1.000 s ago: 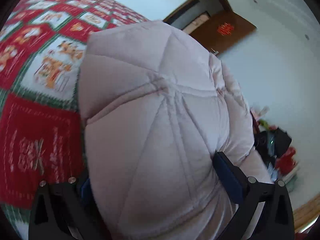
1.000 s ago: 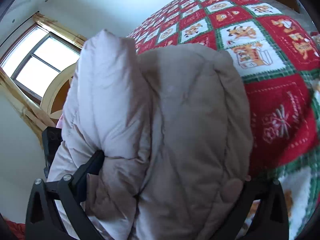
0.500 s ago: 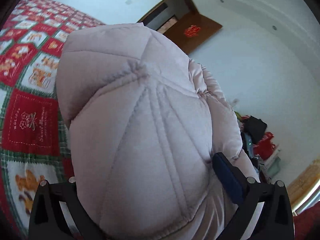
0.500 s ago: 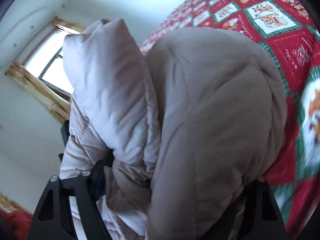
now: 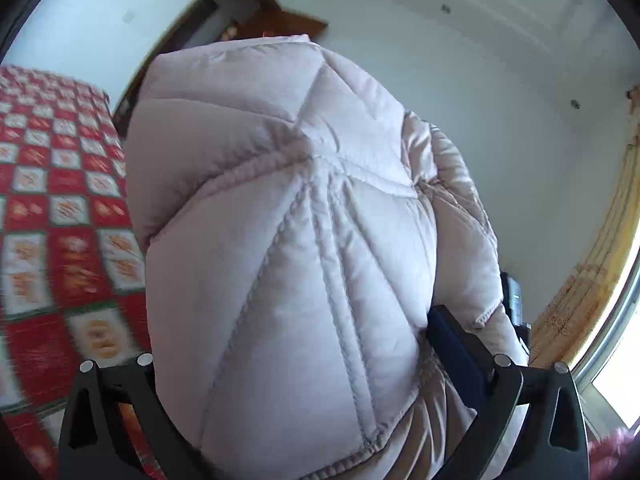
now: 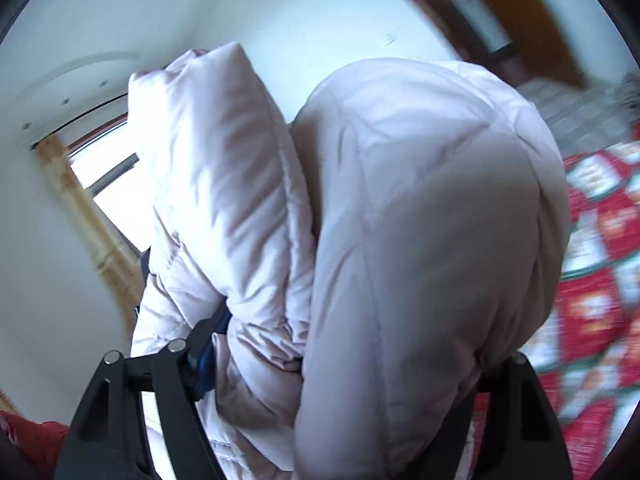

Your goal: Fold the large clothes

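A pale pink quilted puffer jacket (image 5: 304, 248) bulges up between the fingers of my left gripper (image 5: 296, 364), which is shut on a thick fold of it. The same jacket (image 6: 400, 240) fills the right wrist view, where my right gripper (image 6: 344, 352) is shut on another bunched fold. Both grippers hold the jacket up in the air, well above the bed. The fingertips are buried in the padding.
A bed with a red, green and white patchwork quilt (image 5: 60, 220) lies below at the left; it shows blurred in the right wrist view (image 6: 596, 280). A brown door (image 5: 224, 28), white walls, and a window with yellow curtains (image 5: 588, 304) surround it.
Both grippers have lifted and tilted upward with the jacket. The bed has dropped toward the frame edges and the walls, ceiling and window now fill the background.
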{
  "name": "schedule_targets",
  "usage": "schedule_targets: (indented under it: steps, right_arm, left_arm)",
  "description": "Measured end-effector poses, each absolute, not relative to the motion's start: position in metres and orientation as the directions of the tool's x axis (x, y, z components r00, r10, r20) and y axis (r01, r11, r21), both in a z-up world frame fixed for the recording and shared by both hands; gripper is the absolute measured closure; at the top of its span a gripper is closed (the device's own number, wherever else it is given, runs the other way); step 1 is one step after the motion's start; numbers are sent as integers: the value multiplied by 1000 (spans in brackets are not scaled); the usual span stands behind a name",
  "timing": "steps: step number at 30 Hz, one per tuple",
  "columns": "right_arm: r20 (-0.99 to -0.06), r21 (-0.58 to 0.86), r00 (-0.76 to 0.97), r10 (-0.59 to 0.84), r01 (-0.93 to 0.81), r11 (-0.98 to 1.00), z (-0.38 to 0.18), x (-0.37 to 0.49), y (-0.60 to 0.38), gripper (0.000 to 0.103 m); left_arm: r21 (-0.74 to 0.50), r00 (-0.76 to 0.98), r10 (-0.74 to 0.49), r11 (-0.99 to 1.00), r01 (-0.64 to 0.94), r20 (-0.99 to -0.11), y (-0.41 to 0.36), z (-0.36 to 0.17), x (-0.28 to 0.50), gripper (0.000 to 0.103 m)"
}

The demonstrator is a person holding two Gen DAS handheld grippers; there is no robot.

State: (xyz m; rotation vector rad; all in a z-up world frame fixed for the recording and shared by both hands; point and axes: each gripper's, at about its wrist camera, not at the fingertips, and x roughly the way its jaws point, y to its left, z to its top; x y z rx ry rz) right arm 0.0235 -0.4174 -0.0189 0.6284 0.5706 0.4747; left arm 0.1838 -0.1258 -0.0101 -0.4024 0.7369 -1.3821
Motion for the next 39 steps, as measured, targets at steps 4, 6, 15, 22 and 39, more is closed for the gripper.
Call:
schedule_targets:
  steps: [4,6,15,22,39]
  right_arm:
    - [-391,673,795,463,-96,734,-49,21,-479,26]
    - [-417,680,801,429,-38,732,-71,28,-503,28]
    - [-498,734,788,361,162,660,-181,60,-562,26]
    - [-573,676,769,283,249,694,-170,47,-557,15]
    - [-489,159,852,-186,297,941,-35,4,-485,18]
  left_arm:
    - [-656,-17,-944,215,724,-329,-200,-37,190,1]
    - [-629,-7,-914,273,728,-405,-234,-58,201,1]
    - [-548,25,-752,502,669,-658,-288,-153,257,1]
    - [-473,102,-711,559,681,-695,-267,-147,253,1]
    - [43,534,-586,648,760,-610,-273,-93,125,1]
